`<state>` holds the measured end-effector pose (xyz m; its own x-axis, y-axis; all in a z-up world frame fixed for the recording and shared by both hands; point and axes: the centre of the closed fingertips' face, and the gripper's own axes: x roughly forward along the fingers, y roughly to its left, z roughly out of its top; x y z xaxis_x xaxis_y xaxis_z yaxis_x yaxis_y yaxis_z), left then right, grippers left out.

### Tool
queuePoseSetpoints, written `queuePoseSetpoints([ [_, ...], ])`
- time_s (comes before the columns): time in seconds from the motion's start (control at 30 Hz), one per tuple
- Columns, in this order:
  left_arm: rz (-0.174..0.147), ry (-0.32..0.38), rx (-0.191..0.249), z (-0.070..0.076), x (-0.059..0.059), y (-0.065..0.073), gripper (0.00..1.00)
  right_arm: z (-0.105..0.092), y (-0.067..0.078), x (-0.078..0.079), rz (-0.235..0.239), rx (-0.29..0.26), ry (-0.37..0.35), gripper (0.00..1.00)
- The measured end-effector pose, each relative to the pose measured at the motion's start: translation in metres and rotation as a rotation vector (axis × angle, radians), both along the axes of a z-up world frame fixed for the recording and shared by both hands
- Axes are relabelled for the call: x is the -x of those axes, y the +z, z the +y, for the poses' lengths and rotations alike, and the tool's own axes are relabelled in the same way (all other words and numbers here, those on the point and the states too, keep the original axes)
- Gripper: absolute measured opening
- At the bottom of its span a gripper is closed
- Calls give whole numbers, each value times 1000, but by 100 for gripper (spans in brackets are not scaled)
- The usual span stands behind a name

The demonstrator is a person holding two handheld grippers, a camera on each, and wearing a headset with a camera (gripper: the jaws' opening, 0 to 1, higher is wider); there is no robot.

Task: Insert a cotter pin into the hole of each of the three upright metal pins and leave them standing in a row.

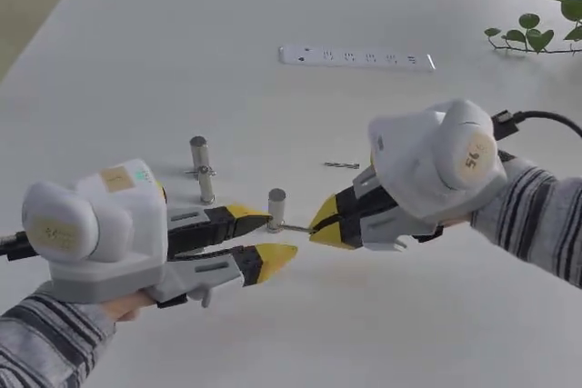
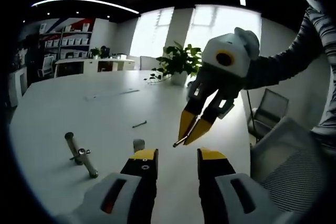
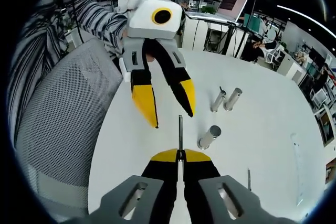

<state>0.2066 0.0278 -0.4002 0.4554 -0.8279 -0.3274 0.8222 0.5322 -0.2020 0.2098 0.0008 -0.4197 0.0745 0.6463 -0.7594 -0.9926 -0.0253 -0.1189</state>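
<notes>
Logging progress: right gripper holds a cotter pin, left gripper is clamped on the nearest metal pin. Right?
No: the left gripper view shows the left gripper open, not clamped on the metal pin. The right gripper holds the cotter pin.

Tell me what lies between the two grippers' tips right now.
In the head view, the cotter pin clamped in the right gripper juts into that gap toward the left gripper. The nearest metal pin stands just beside it, by one left jaw.
</notes>
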Motion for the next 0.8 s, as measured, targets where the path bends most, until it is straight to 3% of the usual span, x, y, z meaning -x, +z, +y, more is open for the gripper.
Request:
queuePoseSetpoints([
  [0.1,-10,22,-13,1,-4,-2,30,-4,-2,-8,-12,15,-21,0],
  [0.2,-40,60,-30,4,-11,-5,30,-8,-6,-16,-20,37,-38,0],
  [0.47,-84,158,-102,13,-25,-17,28,-15,-16,-34,-29,79,-79,0],
  [0.8,-66,253,-81,11,-46,-31,25,-13,-28,-48,-37,108,-81,0],
])
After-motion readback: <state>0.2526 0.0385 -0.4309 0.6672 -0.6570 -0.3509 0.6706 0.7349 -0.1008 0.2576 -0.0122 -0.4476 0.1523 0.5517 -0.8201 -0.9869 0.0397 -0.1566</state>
